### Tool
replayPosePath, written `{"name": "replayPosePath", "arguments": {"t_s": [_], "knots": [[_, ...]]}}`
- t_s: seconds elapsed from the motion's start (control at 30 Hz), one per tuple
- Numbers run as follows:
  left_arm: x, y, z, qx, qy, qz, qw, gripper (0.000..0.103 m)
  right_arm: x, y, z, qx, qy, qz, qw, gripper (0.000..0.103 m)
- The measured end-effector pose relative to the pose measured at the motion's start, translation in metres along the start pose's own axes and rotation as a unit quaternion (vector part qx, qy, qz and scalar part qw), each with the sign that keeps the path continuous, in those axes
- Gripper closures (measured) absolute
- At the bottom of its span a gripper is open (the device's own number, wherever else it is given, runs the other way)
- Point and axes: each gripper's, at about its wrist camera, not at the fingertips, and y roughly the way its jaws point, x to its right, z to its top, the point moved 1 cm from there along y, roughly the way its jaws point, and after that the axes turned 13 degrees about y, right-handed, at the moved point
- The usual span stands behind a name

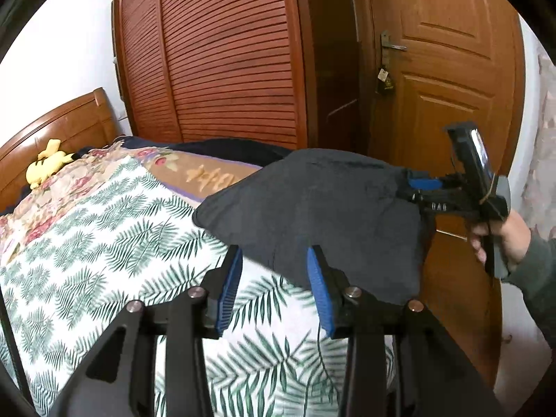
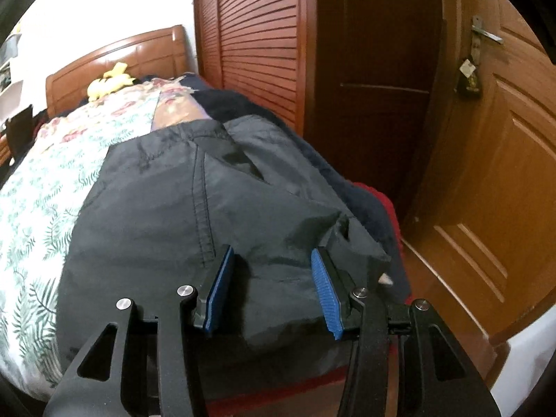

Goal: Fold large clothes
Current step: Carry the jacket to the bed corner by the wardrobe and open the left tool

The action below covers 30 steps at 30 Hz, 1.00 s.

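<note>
My left tongs [image 1: 274, 260] wide, empty, over leaf-print bedspread [image 1: 87, 243], my right tongs [image 2: 272, 264] wide above dark trousers [image 2: 156, 208] lying on bed, yellow plush toy [image 2: 109, 81] by headboard [image 2: 114, 52], wardrobe [image 2: 257, 34] behind.

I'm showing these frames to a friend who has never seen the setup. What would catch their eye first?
Probably the dark grey garment, spread over the fern-print bedspread at the foot of the bed, with the right gripper open just above it. Next, the left gripper, also open, by the garment's edge. Then the yellow plush toy by the wooden headboard.
</note>
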Motion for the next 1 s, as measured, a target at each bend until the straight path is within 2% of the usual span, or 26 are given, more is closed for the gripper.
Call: {"name": "replayPosePath", "arguments": {"t_s": [0.13, 0.27, 0.47, 0.77, 0.9, 1.0], "knots": [[-0.002, -0.03, -0.016, -0.008, -0.026, 0.014, 0.9995, 0.065, -0.013, -0.029, 0.001, 0.023, 0.002, -0.017, 1.0, 0.054], [-0.003, -0.073, -0.034, 0.001, -0.028, 0.049, 0.9984, 0.065, -0.037, -0.058, -0.01, 0.035, 0.005, 0.003, 0.999, 0.034], [-0.019, -0.115, -0.071, -0.008, -0.07, 0.071, 0.995, 0.065, -0.094, -0.088, -0.034, 0.044, -0.006, 0.045, 0.998, 0.019], [-0.04, -0.155, -0.134, -0.028, -0.121, 0.109, 0.9863, 0.064, -0.194, -0.12, -0.068, 0.039, -0.054, 0.135, 0.989, 0.017], [-0.047, -0.183, -0.168, -0.031, -0.157, 0.144, 0.9766, 0.064, -0.241, -0.135, -0.09, 0.043, -0.081, 0.168, 0.982, 0.017], [-0.05, -0.208, -0.196, -0.042, -0.18, 0.179, 0.9664, 0.064, -0.27, -0.143, -0.108, 0.027, -0.093, 0.202, 0.974, 0.017]]}}
